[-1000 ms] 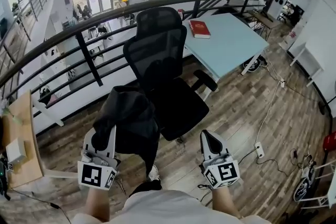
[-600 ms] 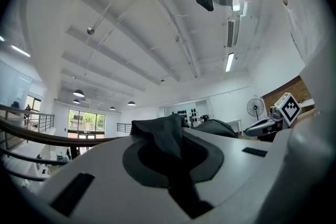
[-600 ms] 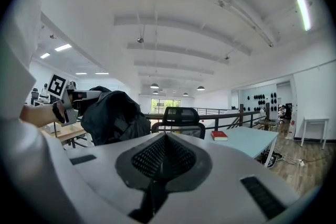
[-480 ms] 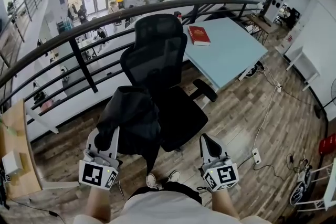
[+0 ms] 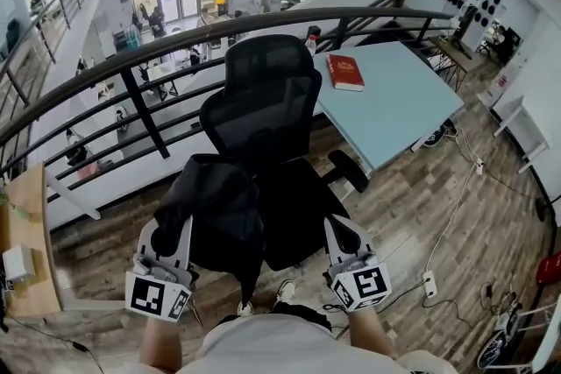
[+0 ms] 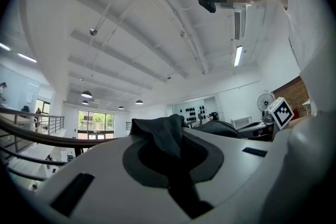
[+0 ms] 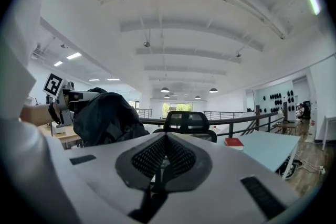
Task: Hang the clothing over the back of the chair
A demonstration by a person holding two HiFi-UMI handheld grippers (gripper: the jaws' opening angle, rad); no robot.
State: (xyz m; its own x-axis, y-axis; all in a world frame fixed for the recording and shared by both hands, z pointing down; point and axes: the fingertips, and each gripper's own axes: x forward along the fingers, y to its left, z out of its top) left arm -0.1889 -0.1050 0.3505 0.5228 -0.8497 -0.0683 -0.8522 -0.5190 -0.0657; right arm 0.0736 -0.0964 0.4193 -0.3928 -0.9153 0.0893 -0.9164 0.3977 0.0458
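Observation:
A black mesh office chair (image 5: pixel 263 101) stands in front of me with its back toward the railing. My left gripper (image 5: pixel 166 236) is shut on a black garment (image 5: pixel 215 206), which hangs bunched over the seat's left side. In the left gripper view the cloth (image 6: pixel 160 134) sticks out between the closed jaws. My right gripper (image 5: pixel 340 232) is shut with nothing in it, beside the seat's right front edge. The right gripper view shows the chair (image 7: pixel 189 122) straight ahead and the held garment (image 7: pixel 102 118) at the left.
A pale blue table (image 5: pixel 394 109) with a red book (image 5: pixel 344 72) stands right of the chair. A dark railing (image 5: pixel 131 57) runs behind it over a drop. A wooden desk (image 5: pixel 31 215) is at the left. A power strip (image 5: pixel 429 283) and cables lie on the floor at the right.
Both grippers have come closer to the chair, the left one carrying the garment along. The right gripper has shifted left to the seat's edge.

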